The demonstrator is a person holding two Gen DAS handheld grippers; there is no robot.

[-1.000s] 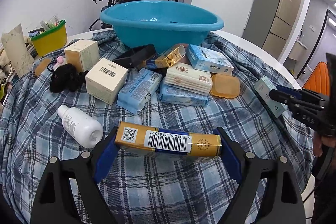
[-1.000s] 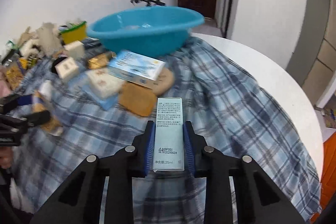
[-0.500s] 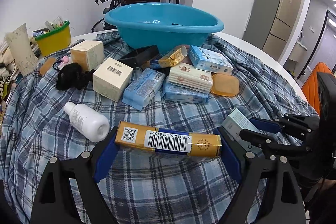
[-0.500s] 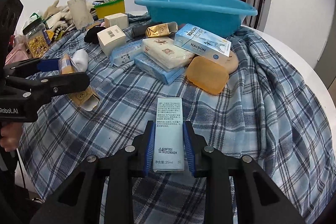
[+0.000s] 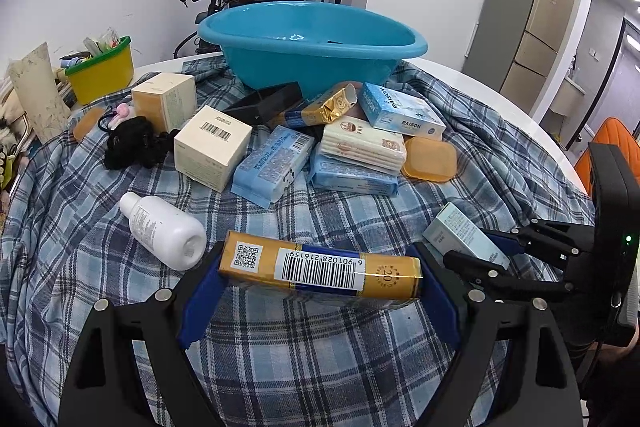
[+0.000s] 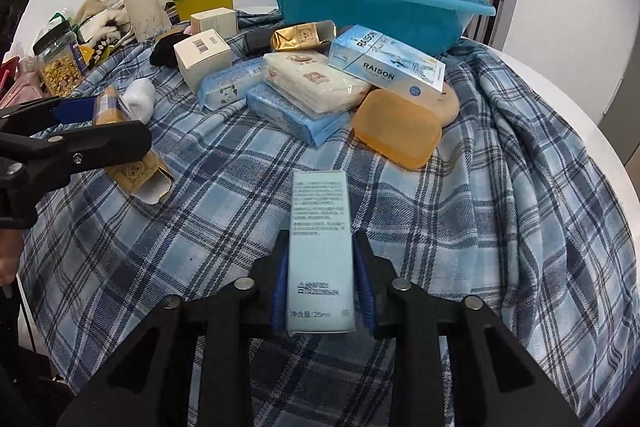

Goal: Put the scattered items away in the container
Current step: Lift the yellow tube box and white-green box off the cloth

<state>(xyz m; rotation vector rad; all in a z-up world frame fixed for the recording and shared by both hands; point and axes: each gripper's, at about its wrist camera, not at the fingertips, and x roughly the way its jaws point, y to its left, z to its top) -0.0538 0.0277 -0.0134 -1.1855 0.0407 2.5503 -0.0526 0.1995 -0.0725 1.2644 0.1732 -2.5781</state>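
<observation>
So my left claw (image 5: 320,291) grips the gold carton (image 5: 320,269), my right claw (image 6: 322,291) the pale-blue box (image 6: 320,255); the far blue basin (image 5: 312,43) looks nearly empty, the pile (image 5: 352,147) untouched.

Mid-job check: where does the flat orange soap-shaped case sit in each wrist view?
Left wrist: flat orange case right of centre, at the right end of the packet pile.
Right wrist: same case just above centre, under the pale blue RAISON box.
Shared landmark: the blue plastic basin behind the pile.
</observation>
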